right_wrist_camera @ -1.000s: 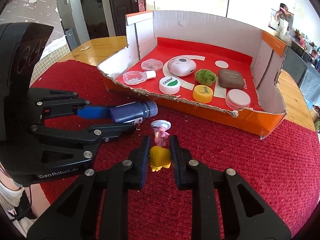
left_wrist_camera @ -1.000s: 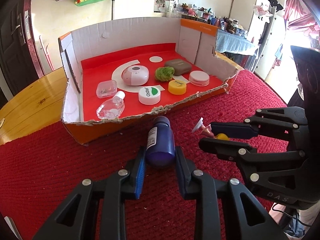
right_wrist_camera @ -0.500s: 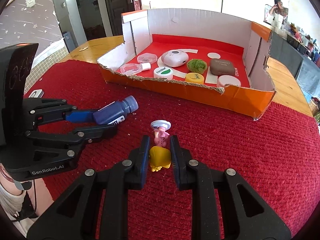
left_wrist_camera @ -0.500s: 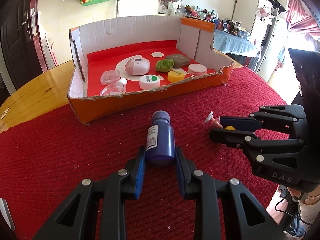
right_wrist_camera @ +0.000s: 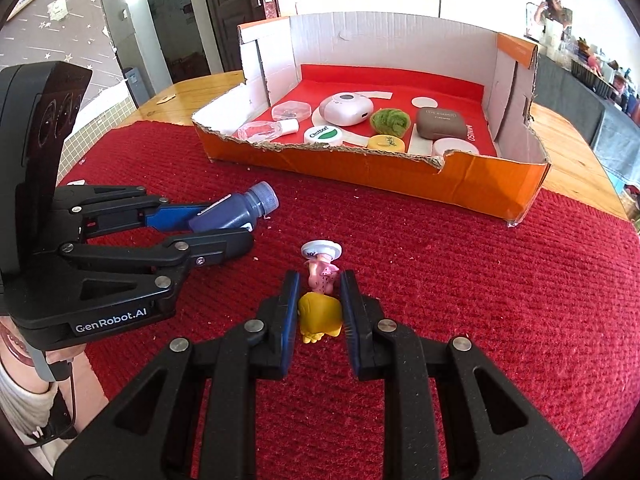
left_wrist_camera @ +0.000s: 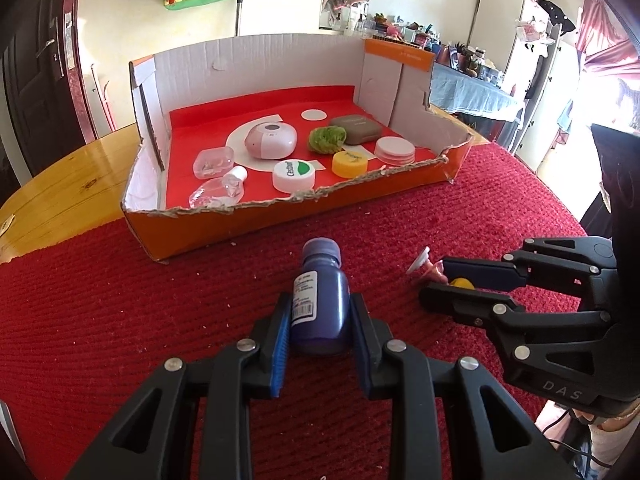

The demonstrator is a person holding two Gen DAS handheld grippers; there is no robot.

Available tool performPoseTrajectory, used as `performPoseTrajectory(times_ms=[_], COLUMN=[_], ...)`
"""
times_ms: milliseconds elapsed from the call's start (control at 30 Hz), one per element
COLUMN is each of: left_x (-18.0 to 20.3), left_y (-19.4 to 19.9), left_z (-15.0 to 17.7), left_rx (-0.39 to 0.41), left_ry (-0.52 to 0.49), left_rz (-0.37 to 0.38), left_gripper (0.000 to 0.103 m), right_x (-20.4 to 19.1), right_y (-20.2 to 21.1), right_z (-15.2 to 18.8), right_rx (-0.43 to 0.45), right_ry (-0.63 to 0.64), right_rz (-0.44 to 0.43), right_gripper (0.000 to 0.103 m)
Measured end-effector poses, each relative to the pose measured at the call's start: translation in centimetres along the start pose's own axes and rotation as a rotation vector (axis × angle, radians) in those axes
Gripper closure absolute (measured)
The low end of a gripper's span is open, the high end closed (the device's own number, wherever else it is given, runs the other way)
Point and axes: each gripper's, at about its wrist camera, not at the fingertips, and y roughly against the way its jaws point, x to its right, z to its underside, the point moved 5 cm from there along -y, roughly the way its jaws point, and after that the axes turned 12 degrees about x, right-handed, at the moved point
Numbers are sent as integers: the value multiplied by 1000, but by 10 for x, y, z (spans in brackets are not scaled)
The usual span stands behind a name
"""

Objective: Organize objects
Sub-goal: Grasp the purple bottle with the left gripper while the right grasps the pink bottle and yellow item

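Left wrist view, grip: the left gripper (left_wrist_camera: 320, 320) is clenched on a dark blue plastic bottle with a white label (left_wrist_camera: 320, 300), cap pointing away toward the box.
Left wrist view, target: the shallow orange cardboard box with a red floor (left_wrist_camera: 416, 60) lies far ahead on the red woven mat (left_wrist_camera: 120, 320); its torn near wall is low.
Left wrist view, free floor: bare red shows at the far left, behind the clear plastic case (left_wrist_camera: 213, 162) and the pink-and-white round device (left_wrist_camera: 271, 141).
Right wrist view, grip: the right gripper (right_wrist_camera: 320, 304) grasps a small pink-and-yellow toy figure with a white disc top (right_wrist_camera: 320, 296), held near the mat.
Right wrist view, spacing: the left gripper (right_wrist_camera: 224, 228) sits near on the left, apart from the toy.
Right wrist view, advice: lift each item clear of the ragged near wall before going forward, one hand at a time, and set down in bare floor rather than on the white round jar with green label (right_wrist_camera: 323, 135) or the yellow round tin (right_wrist_camera: 386, 143).
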Motion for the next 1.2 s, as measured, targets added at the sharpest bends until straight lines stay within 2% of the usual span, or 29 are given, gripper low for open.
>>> performPoseTrajectory(times_ms=[233, 467, 633, 933, 1200], left_x=[5, 4, 7, 16, 16], left_y=[2, 2, 7, 36, 35], left_z=[4, 6, 5, -14, -11], left_rx=[-2, 1, 10, 92, 76], left_ry=[-12, 2, 5, -17, -10], left_rz=[-4, -3, 3, 27, 28], left_gripper=[75, 74, 75, 75, 75], right_x=[2, -2, 1, -3, -4], right_y=[0, 0, 0, 14, 14], right_z=[1, 3, 3, -11, -12], right_rx=[4, 15, 31, 80, 77], right_ry=[-8, 38, 14, 22, 27], right_rz=[10, 37, 28, 9, 2], right_gripper=[83, 83, 83, 83, 83])
